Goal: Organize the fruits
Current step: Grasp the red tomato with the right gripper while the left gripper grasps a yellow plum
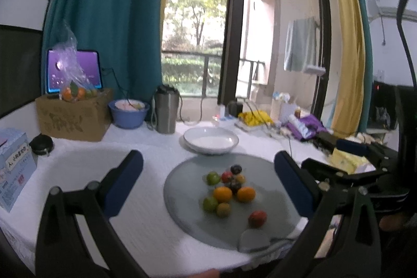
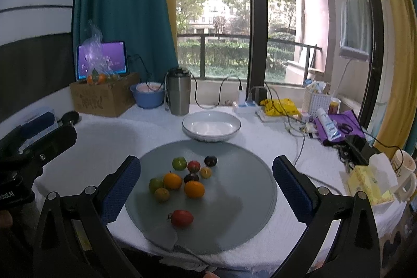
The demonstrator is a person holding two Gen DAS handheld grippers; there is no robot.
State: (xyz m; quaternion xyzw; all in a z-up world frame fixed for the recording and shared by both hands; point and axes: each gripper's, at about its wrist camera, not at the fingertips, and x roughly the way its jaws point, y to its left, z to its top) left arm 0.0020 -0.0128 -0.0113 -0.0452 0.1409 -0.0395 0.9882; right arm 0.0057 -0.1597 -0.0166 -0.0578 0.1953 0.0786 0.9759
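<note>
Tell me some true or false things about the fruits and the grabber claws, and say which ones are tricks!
1. The white bowl has fruit in it. False: it is empty; the fruits lie on the grey round mat.
2. The right gripper is open. True.
3. The left gripper is holding an orange fruit. False: it is open and holds nothing.
4. The red fruit lies apart from the cluster, nearer the camera. True.

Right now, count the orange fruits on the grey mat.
2. One orange fruit sits at the cluster's middle-left beside a green one; the other orange fruit lies just right of it, nearer the camera. Both rest on the round grey mat; none seem hidden.
</note>
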